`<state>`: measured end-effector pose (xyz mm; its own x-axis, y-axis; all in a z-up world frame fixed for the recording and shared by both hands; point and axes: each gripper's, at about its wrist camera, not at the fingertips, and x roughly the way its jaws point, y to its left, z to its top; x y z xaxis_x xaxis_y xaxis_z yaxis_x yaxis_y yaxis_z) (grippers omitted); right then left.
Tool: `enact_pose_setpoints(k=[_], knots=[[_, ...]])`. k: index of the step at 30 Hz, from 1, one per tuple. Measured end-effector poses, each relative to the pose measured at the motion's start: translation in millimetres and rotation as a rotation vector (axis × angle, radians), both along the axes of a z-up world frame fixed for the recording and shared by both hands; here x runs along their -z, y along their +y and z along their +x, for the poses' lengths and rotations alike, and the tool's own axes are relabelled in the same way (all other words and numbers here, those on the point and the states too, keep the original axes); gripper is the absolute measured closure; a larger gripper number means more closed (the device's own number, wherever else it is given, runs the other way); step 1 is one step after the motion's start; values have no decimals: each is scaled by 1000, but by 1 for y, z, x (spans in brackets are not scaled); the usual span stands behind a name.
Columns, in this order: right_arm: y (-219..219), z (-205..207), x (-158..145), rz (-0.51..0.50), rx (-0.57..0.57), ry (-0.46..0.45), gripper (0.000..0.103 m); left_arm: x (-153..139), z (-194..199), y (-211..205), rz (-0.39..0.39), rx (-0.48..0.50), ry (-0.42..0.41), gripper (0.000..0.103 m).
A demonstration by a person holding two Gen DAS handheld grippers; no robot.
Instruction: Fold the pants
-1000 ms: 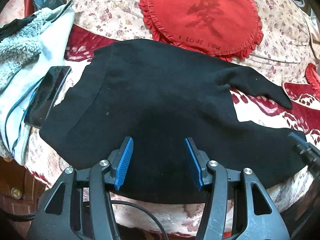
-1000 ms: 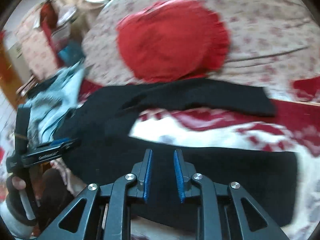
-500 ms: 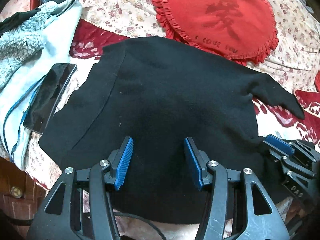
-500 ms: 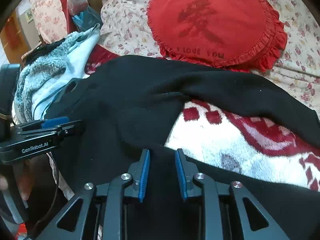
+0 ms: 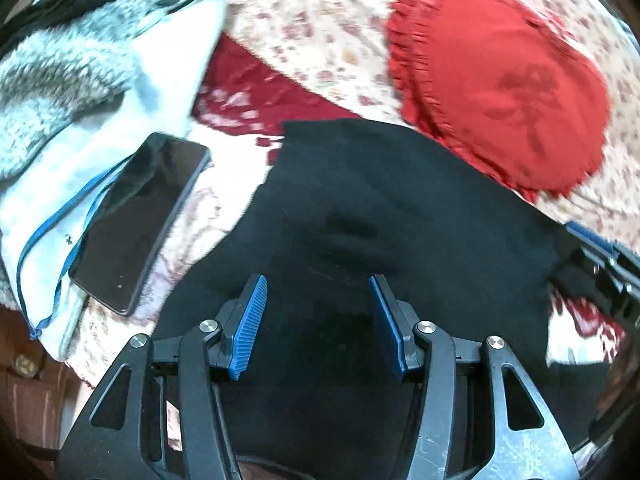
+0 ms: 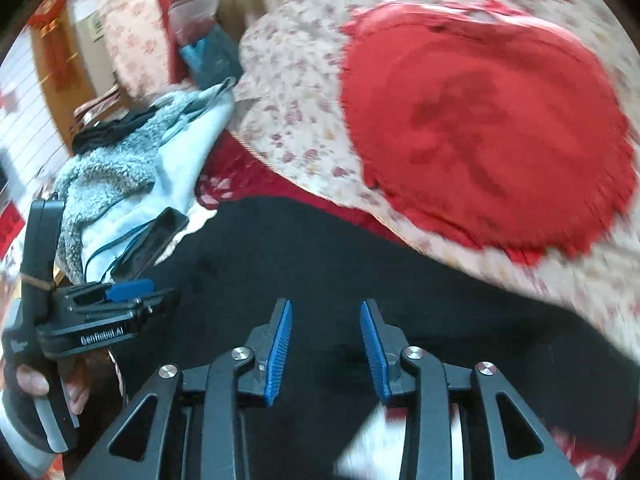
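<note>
The left gripper [image 5: 316, 300] hangs over the black pants [image 5: 400, 208], its blue pads spread wide with nothing between them. The right gripper [image 6: 326, 332] is also parted, a little narrower, above the same cloth and gripping nothing. The pants lie spread across the bed [image 5: 320, 32]. Only the right view shows a hand [image 6: 36, 384] around the left gripper's handle, and cluttered furniture beyond. The left view shows the right gripper at the pants' right edge. A phone [image 5: 140, 220] lies just left of the pants on a pale fleece garment [image 5: 80, 80]. Farther back, a red cushion [image 5: 500, 92] touches the pants' far edge.
</note>
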<state>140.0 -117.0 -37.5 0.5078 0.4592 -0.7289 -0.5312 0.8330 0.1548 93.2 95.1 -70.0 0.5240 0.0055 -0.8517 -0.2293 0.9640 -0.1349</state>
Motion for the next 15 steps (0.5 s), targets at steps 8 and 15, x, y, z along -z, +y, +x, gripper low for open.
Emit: enact_pose_setpoints(k=[8, 15], knots=[[63, 72, 12, -44, -202, 27, 63, 14, 9, 11, -17, -19, 17, 52], [99, 110, 44, -168, -336, 63, 57, 18, 17, 17, -50, -18, 16, 52]])
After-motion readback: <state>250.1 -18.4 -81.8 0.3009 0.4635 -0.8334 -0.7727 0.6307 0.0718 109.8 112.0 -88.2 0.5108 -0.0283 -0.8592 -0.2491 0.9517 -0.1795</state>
